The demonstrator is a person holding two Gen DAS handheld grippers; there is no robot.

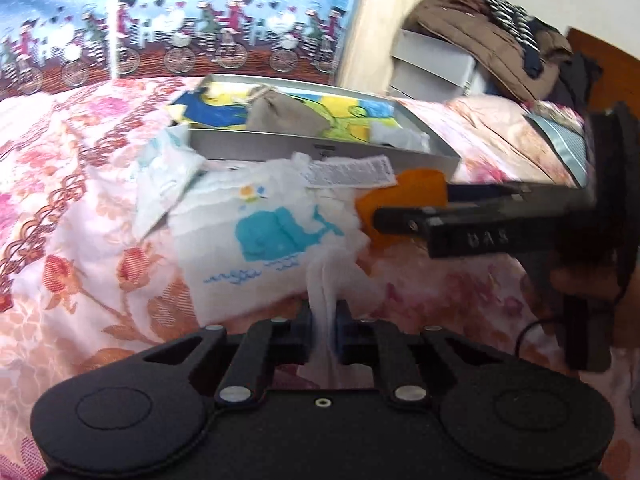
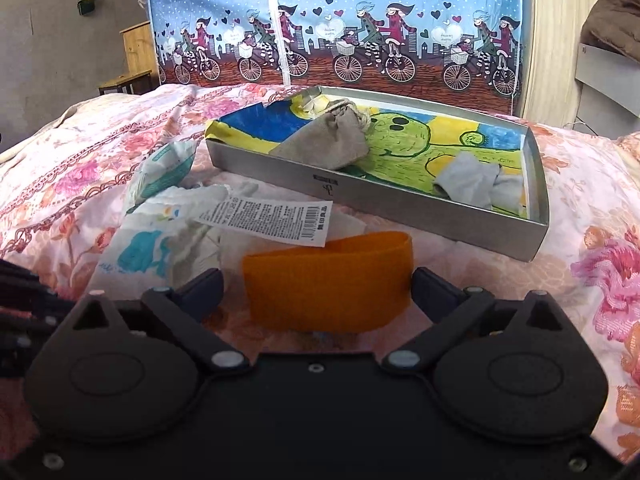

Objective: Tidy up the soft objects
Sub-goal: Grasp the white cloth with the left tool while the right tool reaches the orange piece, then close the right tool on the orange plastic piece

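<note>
A white diaper with a teal whale print (image 1: pixel 264 236) lies on the floral bedspread; it also shows in the right wrist view (image 2: pixel 148 252). My left gripper (image 1: pixel 325 320) is shut on a fold of the diaper's near edge. An orange knit band (image 2: pixel 328 280) lies next to the diaper, with a white barcode label (image 2: pixel 268 220) over it. My right gripper (image 2: pixel 316 292) is open with a finger on each side of the band; it enters the left wrist view (image 1: pixel 404 216) from the right. A grey tray (image 2: pixel 376 200) behind holds a beige drawstring pouch (image 2: pixel 328 144) and pale socks (image 2: pixel 476 184).
A folded white and teal packet (image 2: pixel 164 168) lies left of the tray. A blue cartoon bicycle curtain (image 2: pixel 340 32) hangs behind the bed. Brown and striped clothes (image 1: pixel 492 32) are piled on a grey box to the right. A wooden cabinet (image 2: pixel 136 60) stands far left.
</note>
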